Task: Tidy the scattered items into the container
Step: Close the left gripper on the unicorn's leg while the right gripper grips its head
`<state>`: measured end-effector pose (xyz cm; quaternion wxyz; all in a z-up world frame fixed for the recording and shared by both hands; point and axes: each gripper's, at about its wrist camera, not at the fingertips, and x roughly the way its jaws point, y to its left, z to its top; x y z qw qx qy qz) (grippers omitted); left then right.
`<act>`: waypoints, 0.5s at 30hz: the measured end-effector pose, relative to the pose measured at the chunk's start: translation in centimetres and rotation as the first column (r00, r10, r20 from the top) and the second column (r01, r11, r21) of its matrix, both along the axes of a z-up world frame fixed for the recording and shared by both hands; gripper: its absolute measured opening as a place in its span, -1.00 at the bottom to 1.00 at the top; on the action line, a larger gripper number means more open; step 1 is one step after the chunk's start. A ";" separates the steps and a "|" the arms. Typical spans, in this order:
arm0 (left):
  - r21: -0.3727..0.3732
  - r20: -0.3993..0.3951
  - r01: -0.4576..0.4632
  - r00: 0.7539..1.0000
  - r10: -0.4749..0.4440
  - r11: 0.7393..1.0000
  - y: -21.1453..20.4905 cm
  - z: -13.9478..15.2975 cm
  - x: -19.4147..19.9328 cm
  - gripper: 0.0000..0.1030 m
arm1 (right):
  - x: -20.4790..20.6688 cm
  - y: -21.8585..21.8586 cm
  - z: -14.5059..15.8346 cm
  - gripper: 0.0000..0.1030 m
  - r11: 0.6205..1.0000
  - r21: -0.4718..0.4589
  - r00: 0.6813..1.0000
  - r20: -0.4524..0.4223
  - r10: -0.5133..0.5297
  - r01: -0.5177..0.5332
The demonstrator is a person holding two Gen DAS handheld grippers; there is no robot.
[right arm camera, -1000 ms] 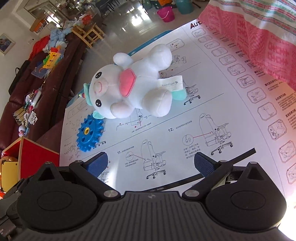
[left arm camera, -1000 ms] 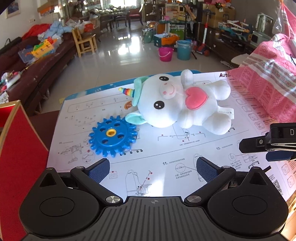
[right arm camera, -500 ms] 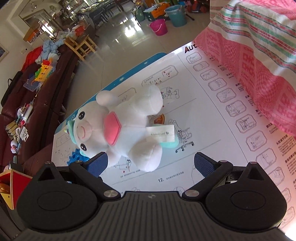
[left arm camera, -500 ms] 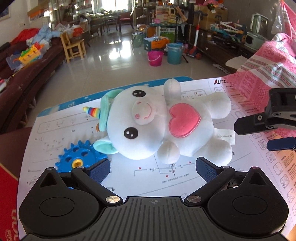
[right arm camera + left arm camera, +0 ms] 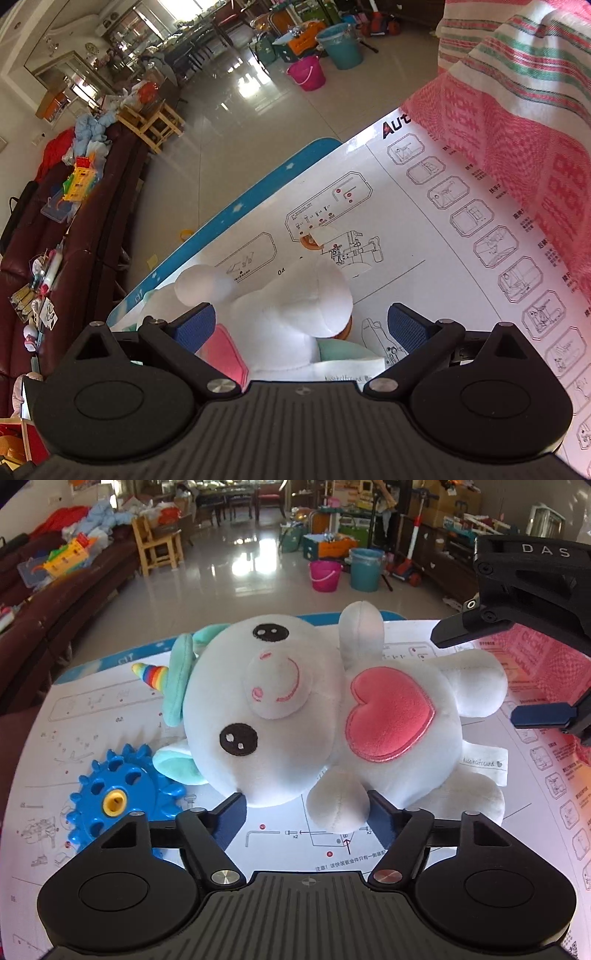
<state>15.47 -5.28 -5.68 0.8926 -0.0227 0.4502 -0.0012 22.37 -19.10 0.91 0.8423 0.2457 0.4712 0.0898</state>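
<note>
A white unicorn plush [image 5: 332,716] with a pink heart lies on its back on a printed instruction sheet [image 5: 92,720]. Just left of its head lies a blue toothed gear [image 5: 118,797] with a yellow hub. My left gripper [image 5: 306,812] sits at the plush's near side. Its jaws are closing, with the lower paw between them and a gap still at the left pad. My right gripper [image 5: 301,325] stands open over the plush's legs [image 5: 295,302], one fingertip on either side. The left wrist view shows the right gripper [image 5: 480,675] at the right.
A pink striped cloth [image 5: 517,110] hangs over the sheet's right side. The table's blue edge [image 5: 240,210] runs along the far side, with floor beyond. A corner of a red box [image 5: 22,443] shows at the lower left. A small orange ring [image 5: 308,245] lies farther out on the sheet.
Both grippers have come forward and down to the plush, which now fills the views. The left jaws have narrowed. The right gripper has moved from beside the plush to over its legs.
</note>
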 end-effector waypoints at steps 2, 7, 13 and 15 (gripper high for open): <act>-0.022 -0.014 -0.013 1.000 0.013 1.000 0.3 -0.4 0.4 0.45 | 0.3 0.8 -0.9 0.69 1.000 0.012 0.999 -0.024 0.028 -0.028; -0.049 -0.047 0.041 0.998 -0.044 0.998 0.8 -0.8 0.8 -0.54 | -0.8 1.5 -1.3 0.37 0.999 0.034 0.999 -0.018 0.036 -0.036; -0.036 -0.066 0.054 0.996 -0.056 0.998 2.2 -0.6 -0.5 -0.56 | -3.4 1.8 -0.6 0.09 0.996 0.066 0.995 -0.070 0.065 -0.061; -0.034 -0.077 0.069 0.994 -0.071 0.997 2.9 -0.3 -1.4 -0.57 | -4.7 2.0 -0.7 0.03 0.993 0.086 0.992 -0.096 0.086 -0.078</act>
